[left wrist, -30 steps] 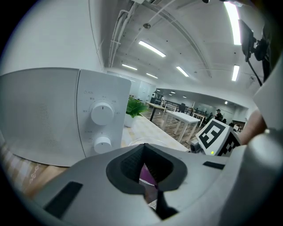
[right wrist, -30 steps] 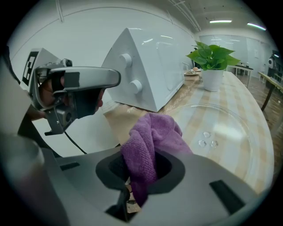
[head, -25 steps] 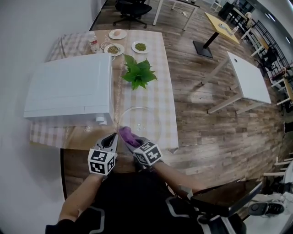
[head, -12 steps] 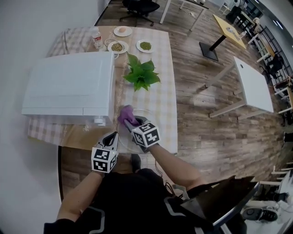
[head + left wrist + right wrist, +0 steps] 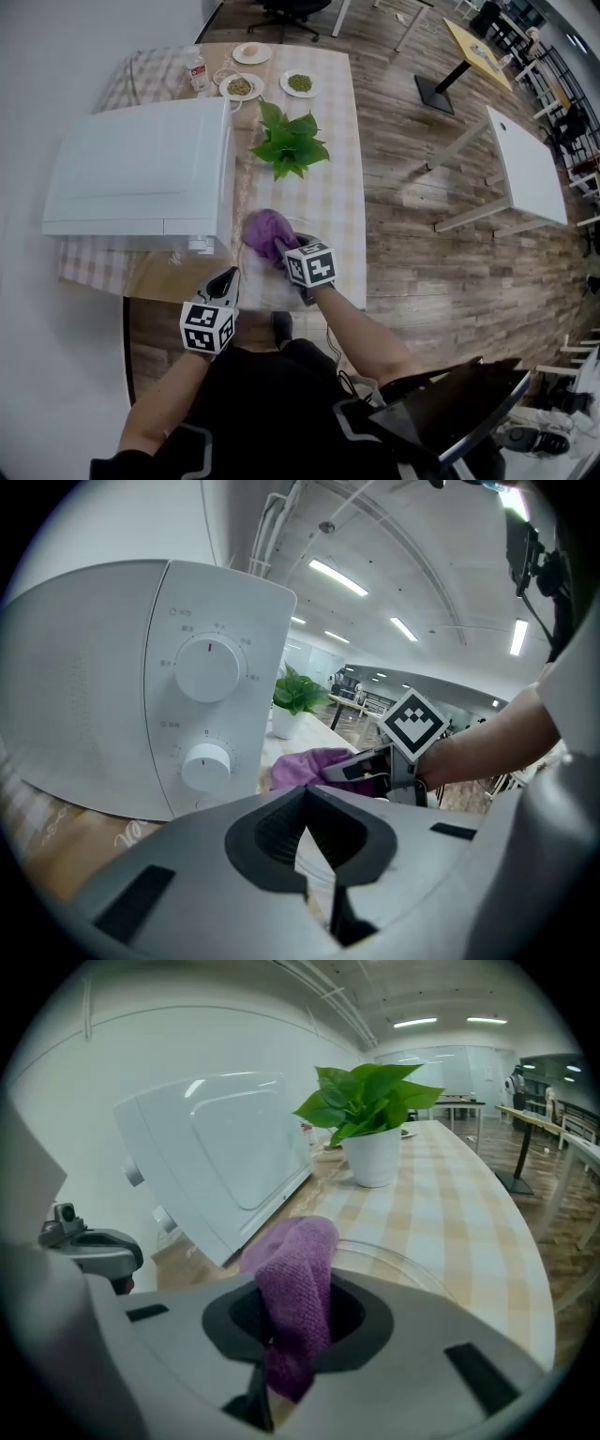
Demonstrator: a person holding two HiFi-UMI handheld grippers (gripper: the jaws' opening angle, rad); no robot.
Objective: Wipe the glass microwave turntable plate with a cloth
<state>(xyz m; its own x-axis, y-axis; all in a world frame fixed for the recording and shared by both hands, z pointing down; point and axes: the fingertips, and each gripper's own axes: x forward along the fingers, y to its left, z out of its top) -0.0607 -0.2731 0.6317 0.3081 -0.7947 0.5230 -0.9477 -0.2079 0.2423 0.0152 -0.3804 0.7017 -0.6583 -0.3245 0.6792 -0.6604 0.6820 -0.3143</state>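
Purple cloth (image 5: 266, 232); clear glass turntable plate (image 5: 405, 1262); plain white microwave (image 5: 141, 169); beige-and-white checked tablecloth (image 5: 337, 199); leafy green plant (image 5: 289, 145) in a white pot (image 5: 373, 1159); brown wood-plank floor (image 5: 412, 206).

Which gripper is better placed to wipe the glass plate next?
Right. The right gripper is shut on the purple cloth, which sits over the glass plate. The left gripper holds no cloth; it appears to pinch the plate's near rim, steadying it.
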